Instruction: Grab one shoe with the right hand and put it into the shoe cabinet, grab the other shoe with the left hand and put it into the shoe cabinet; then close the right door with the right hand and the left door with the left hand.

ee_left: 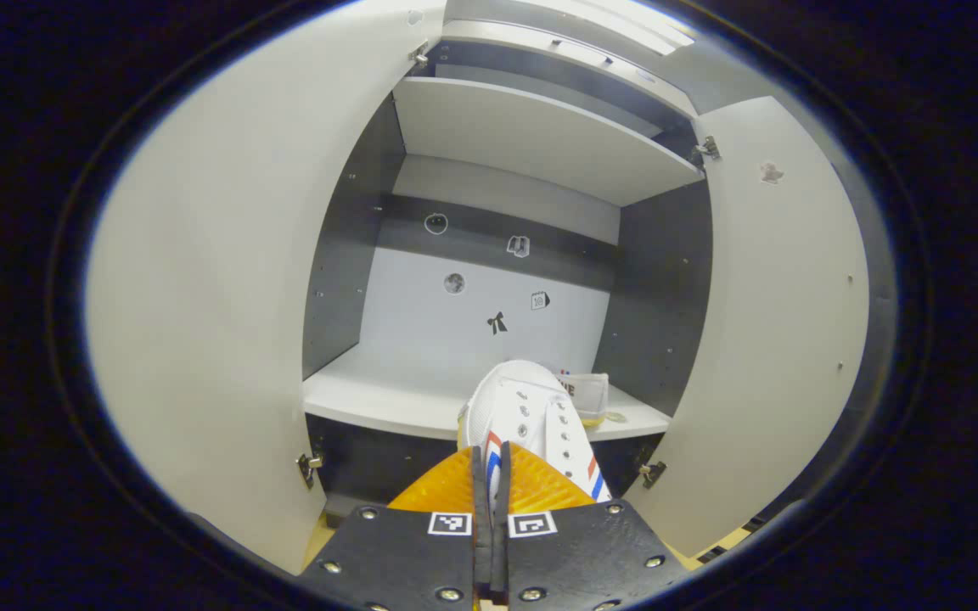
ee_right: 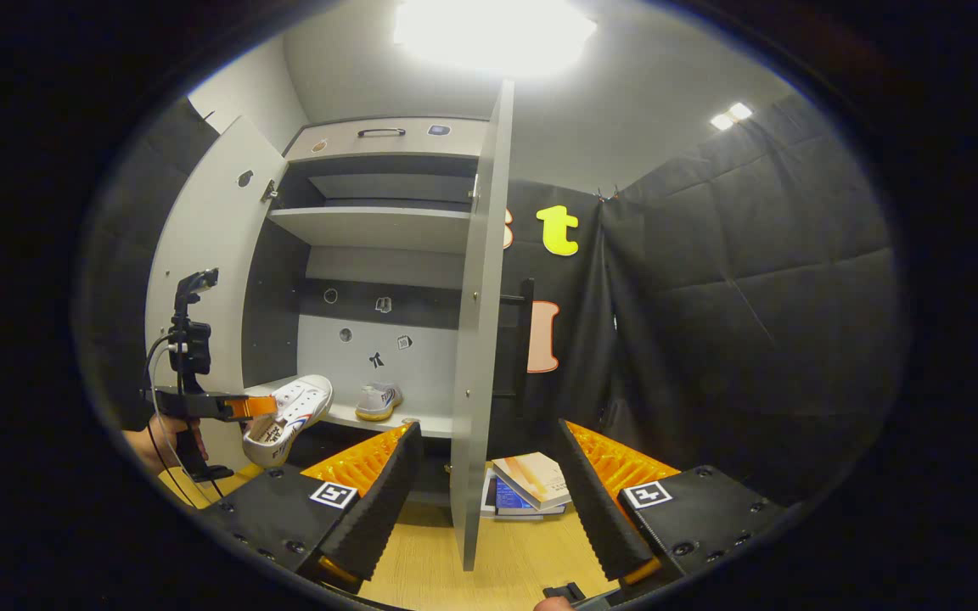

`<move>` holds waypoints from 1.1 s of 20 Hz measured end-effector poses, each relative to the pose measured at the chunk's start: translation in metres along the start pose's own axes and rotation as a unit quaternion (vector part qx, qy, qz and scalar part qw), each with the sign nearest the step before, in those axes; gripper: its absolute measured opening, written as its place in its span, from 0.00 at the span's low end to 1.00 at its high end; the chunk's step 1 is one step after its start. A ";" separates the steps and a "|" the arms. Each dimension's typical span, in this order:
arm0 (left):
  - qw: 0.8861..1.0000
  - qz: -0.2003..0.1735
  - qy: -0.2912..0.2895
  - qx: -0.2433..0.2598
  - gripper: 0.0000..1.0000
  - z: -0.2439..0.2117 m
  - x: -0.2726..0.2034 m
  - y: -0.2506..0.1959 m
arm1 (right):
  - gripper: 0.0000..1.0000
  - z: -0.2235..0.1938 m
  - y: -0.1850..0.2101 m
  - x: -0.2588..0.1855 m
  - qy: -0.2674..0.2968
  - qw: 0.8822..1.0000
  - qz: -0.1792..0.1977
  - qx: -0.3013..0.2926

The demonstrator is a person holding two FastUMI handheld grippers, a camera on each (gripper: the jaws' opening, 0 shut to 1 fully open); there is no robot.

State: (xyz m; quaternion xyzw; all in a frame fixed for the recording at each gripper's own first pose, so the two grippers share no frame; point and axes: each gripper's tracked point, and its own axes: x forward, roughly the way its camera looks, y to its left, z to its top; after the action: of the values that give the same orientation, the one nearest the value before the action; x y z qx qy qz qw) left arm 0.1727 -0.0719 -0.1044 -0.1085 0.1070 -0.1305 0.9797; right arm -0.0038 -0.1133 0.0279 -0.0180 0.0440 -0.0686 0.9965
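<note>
My left gripper (ee_left: 489, 475) is shut on a white shoe (ee_left: 523, 424) with red and blue stripes, held just in front of the cabinet's lower shelf (ee_left: 387, 399). In the right gripper view that same shoe (ee_right: 289, 416) hangs from the left gripper (ee_right: 255, 407), toe over the shelf edge. The other white shoe (ee_right: 379, 399) stands on the shelf (ee_right: 429, 424) inside the cabinet; its heel (ee_left: 587, 395) shows behind the held shoe. Open and holding nothing, my right gripper (ee_right: 489, 479) straddles the edge of the open right door (ee_right: 476, 339).
Both cabinet doors stand open: the left door (ee_left: 209, 305) and the right door (ee_left: 782, 314). An upper shelf (ee_left: 531, 136) spans the cabinet. Books (ee_right: 527, 484) lie on the wooden floor (ee_right: 421, 560) beside the right door. Black cloth wall (ee_right: 735, 322) stands to the right.
</note>
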 end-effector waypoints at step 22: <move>0.995 0.074 0.049 -0.055 0.01 0.022 0.184 0.048 | 0.98 -0.036 -0.051 -0.010 0.039 0.998 -0.047 0.003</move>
State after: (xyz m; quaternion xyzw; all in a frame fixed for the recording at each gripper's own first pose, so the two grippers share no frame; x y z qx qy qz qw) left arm 0.3631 -0.0739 -0.1285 -0.1471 0.1697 -0.0565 0.9728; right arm -0.0235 -0.1636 -0.0050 -0.0142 0.0820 -0.1160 0.9898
